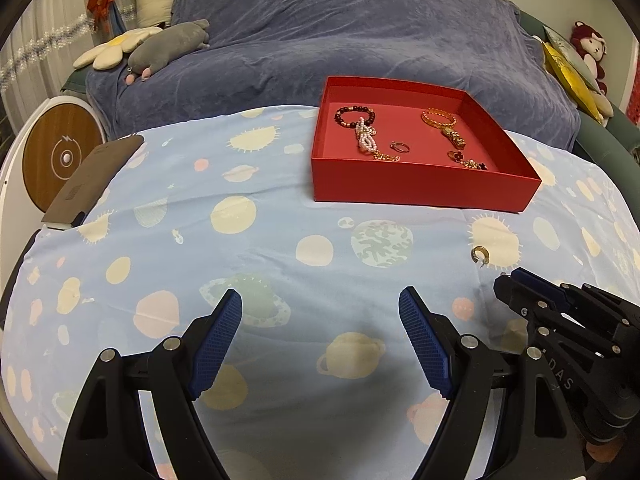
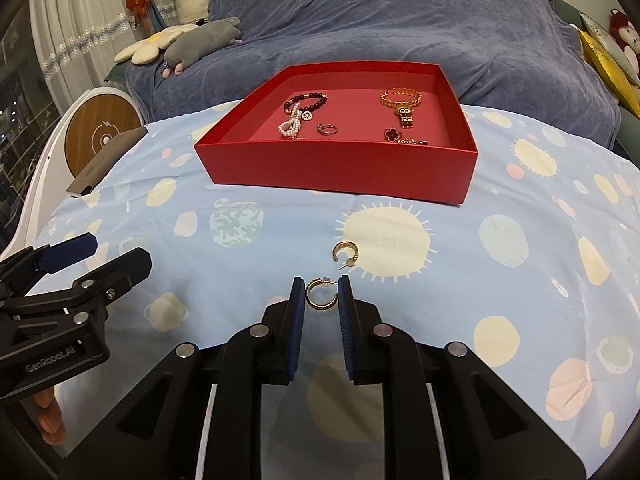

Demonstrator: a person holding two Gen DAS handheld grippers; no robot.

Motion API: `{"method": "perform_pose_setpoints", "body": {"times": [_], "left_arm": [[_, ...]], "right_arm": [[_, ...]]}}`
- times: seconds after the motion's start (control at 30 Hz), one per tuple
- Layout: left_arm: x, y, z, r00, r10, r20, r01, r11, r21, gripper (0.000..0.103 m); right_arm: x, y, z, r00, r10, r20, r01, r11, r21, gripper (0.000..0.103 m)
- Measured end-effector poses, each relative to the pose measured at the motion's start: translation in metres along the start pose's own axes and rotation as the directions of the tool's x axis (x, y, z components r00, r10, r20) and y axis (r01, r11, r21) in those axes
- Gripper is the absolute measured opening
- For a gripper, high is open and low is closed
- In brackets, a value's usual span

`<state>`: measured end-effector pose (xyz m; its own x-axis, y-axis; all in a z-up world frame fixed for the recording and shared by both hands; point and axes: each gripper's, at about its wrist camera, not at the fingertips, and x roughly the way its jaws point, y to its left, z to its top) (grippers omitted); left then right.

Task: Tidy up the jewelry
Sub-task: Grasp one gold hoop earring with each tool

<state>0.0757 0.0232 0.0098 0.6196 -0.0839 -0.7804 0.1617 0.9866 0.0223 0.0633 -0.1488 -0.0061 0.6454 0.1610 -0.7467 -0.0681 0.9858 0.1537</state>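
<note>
A red box [image 1: 416, 190] [image 2: 340, 168] sits on the planet-print cloth and holds several bracelets, a ring and small pieces. My right gripper [image 2: 321, 294] is shut on a gold hoop earring [image 2: 320, 299], which sits between the blue pads at their tips, at cloth level. A second gold hoop earring [image 2: 345, 254] [image 1: 480, 255] lies loose on the cloth just beyond it, in front of the box. My left gripper [image 1: 320, 308] is open and empty over the cloth, left of the right gripper [image 1: 516, 284]. It also shows in the right wrist view [image 2: 104, 256].
A dark phone [image 1: 90, 182] [image 2: 106, 162] lies at the cloth's left edge beside a round wooden-topped device [image 1: 60, 156]. A blue-covered sofa [image 1: 340, 40] with plush toys stands behind the box.
</note>
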Motion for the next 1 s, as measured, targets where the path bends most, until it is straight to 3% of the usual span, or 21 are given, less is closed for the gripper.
{"method": "perform_pose_setpoints", "body": {"times": [0.3, 0.5, 0.73, 0.87, 0.93, 1.0], "left_arm": [[0.017, -0.042, 0.003, 1.0, -0.026, -0.014, 0.027, 0.998, 0.055, 0.078], [0.037, -0.08, 0.009, 0.996, -0.092, -0.019, 0.094, 0.991, 0.099, 0.078], [0.058, -0.112, 0.019, 0.993, -0.121, -0.007, 0.121, 0.985, 0.119, 0.078], [0.072, -0.12, 0.017, 0.993, -0.114, -0.035, 0.118, 0.982, 0.15, 0.057], [0.071, -0.12, 0.015, 0.994, -0.112, -0.015, 0.113, 0.981, 0.156, 0.055], [0.07, -0.121, 0.015, 0.993, -0.119, -0.013, 0.119, 0.979, 0.165, 0.044]], "right_arm": [[-0.02, -0.035, -0.011, 1.0, -0.018, 0.003, 0.018, 0.999, 0.045, 0.016], [-0.032, -0.052, -0.017, 0.999, -0.034, 0.012, 0.033, 0.998, 0.062, 0.016], [-0.038, -0.069, -0.024, 0.999, -0.037, 0.006, 0.036, 0.996, 0.088, 0.016], [-0.039, -0.078, -0.025, 0.999, -0.045, -0.002, 0.045, 0.993, 0.107, 0.016], [-0.039, -0.081, -0.024, 0.999, -0.045, 0.0, 0.044, 0.992, 0.115, 0.016], [-0.04, -0.082, -0.023, 0.999, -0.044, 0.004, 0.044, 0.992, 0.117, 0.016]]}}
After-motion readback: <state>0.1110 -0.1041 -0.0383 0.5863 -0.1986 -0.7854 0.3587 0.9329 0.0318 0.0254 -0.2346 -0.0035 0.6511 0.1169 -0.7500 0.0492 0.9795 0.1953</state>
